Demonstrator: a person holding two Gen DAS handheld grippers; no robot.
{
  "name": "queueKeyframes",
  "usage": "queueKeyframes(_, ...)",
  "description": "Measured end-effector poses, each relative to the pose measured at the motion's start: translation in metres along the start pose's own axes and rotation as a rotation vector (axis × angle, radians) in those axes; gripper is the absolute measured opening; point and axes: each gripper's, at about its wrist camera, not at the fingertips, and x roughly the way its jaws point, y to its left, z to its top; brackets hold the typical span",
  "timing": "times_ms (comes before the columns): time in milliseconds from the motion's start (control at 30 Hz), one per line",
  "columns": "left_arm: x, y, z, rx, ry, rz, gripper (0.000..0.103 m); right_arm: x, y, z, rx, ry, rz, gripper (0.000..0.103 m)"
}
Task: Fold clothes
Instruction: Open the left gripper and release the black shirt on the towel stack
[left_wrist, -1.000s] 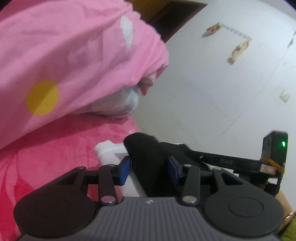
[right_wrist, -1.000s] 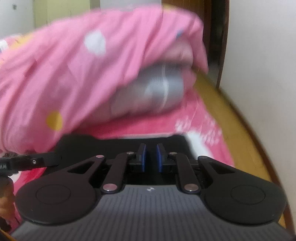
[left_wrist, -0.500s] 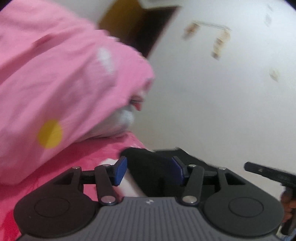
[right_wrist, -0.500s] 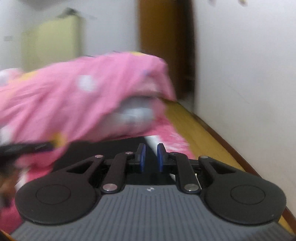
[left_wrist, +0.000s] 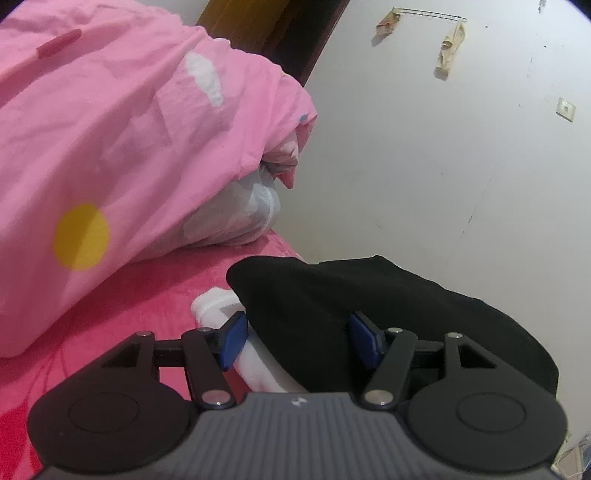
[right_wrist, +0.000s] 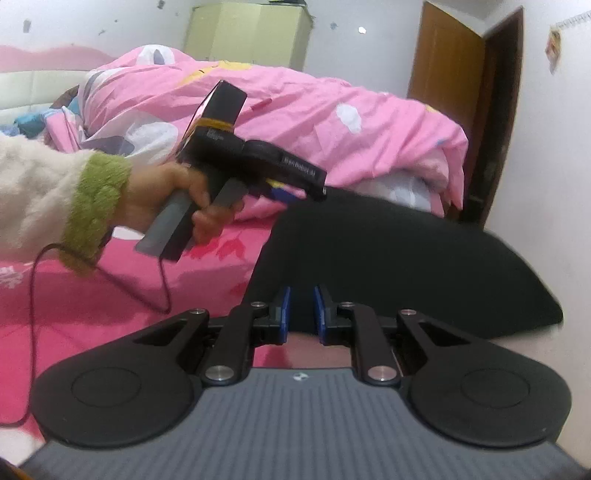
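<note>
A black garment (left_wrist: 406, 306) lies on the red bed blanket (left_wrist: 147, 295), partly over a white rolled cloth (left_wrist: 218, 306). My left gripper (left_wrist: 299, 339) has its jaws opening; the garment's fold sits between the blue pads, which stand apart from it. In the right wrist view the same garment (right_wrist: 388, 266) spreads out ahead. My right gripper (right_wrist: 301, 314) is nearly closed, its pads pinching the garment's near edge. The left gripper (right_wrist: 291, 190) shows there too, held by a hand (right_wrist: 155, 192) in a cream sleeve with a green cuff.
A bulky pink duvet (left_wrist: 129, 129) is heaped on the bed behind the garment. A white wall (left_wrist: 443, 166) runs along the bed's right side. A brown door (right_wrist: 450, 74) and a pale cabinet (right_wrist: 251, 33) stand at the back. A dark cable (right_wrist: 162, 280) trails from the hand.
My right gripper swung out to the right with the garment's edge and left the left wrist view. The left jaws widened. The black garment now lies spread wider.
</note>
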Motion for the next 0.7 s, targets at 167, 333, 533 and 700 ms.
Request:
queueKeyframes(167, 0.001, 0.003, -0.001, -0.031, -0.004, -0.009, 0.066, -0.023, 0.008, 0.011, 0.030, -0.093, -0.011, 0.013)
queueKeyframes(333, 0.003, 0.009, -0.001, -0.075, 0.003, -0.017, 0.070, 0.000, 0.024, 0.009, 0.024, -0.037, 0.075, 0.014)
queueKeyframes(533, 0.005, 0.011, -0.002, -0.090, -0.005, -0.020, 0.073, -0.038, -0.023, 0.013, 0.222, -0.199, 0.052, 0.013)
queueKeyframes(700, 0.004, 0.016, -0.001, -0.167, 0.005, -0.022, 0.074, -0.032, -0.123, 0.002, 0.539, -0.251, -0.180, 0.014)
